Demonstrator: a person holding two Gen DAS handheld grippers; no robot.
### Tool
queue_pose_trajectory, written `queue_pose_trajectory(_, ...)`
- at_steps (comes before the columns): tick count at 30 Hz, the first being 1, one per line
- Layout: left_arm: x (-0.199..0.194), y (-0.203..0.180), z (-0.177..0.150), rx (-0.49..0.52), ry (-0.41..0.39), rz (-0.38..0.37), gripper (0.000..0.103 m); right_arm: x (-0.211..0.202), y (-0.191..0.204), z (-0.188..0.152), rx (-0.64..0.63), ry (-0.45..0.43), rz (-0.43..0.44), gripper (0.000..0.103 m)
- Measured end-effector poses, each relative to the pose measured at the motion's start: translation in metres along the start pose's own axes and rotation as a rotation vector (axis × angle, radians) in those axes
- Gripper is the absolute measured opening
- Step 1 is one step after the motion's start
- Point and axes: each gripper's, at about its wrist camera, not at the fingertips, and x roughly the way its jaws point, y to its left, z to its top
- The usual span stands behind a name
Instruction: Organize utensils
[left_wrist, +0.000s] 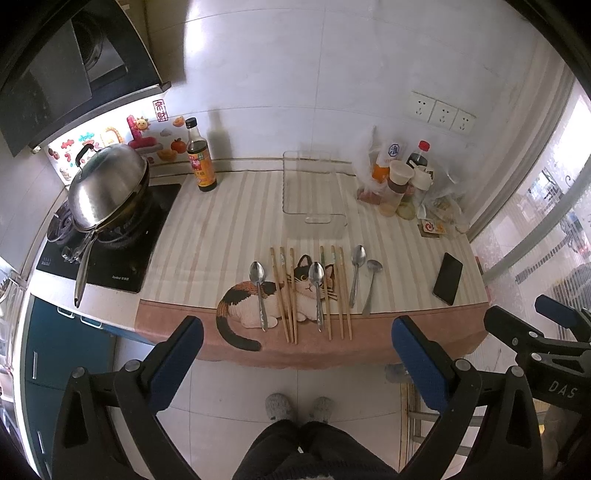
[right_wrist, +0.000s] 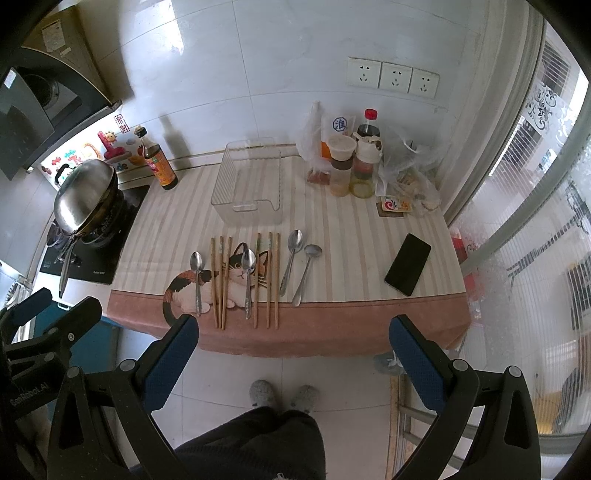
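Both hand-held grippers (left_wrist: 295, 339) (right_wrist: 293, 336) agape, aloft.

Both tongs hang spread wide over bare floor, short of the desk (right_wrist: 369, 332) edge. Ahead, the utensil row (right_wrist: 255, 277) lies unobstructed; beyond it the clear bin (right_wrist: 251, 181) stands open-topped, bottles (right_wrist: 351, 162) crowding its right.
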Motion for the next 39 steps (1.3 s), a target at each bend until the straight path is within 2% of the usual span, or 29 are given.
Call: queue_pose_trajectory(39, 0.0025, -0.0031, 0.0048, 0.013, 0.003, 0.000, 0.103, 0.0064, -0.0014, 0.0048, -0.001, 0.004, -0.002, 0.103)
